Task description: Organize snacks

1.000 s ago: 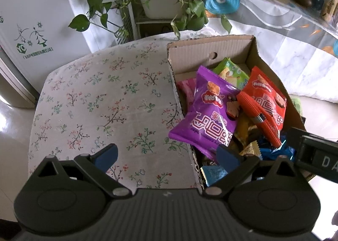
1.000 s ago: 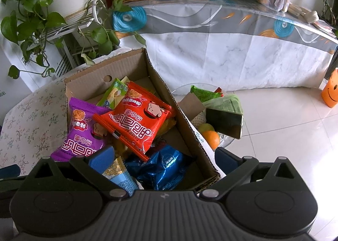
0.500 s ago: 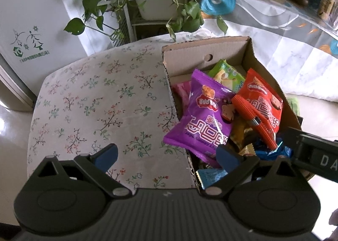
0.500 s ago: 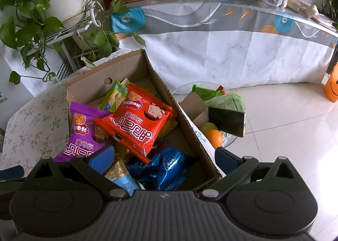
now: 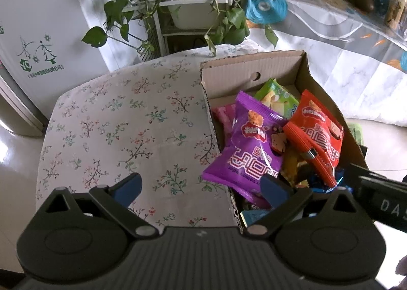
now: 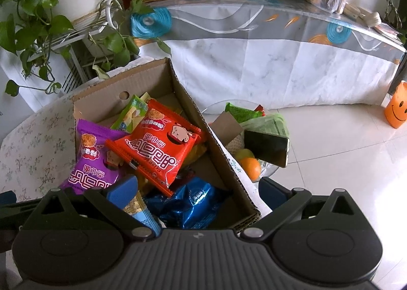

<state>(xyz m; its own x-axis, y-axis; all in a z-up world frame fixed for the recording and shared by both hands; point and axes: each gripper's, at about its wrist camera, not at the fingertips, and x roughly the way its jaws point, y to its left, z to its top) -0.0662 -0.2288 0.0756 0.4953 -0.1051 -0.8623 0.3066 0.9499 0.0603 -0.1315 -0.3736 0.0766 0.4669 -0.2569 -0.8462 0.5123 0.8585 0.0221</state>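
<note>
A cardboard box sits on the right part of a floral-cloth table and holds several snack packets. A purple packet lies on top at the left, a red packet beside it, a green one behind and a blue foil one at the near end. My left gripper hovers open over the box's near left corner, holding nothing. My right gripper is open above the box's near right end, empty.
A glass bowl to the right of the box holds fruit, green packets and a phone. Potted plants on a white rack stand behind the table, a white fridge at left, a long cloth-covered table beyond.
Both grippers have drawn back and up a little, so the box looks slightly smaller and farther. Both stay open; the packets have not moved.
</note>
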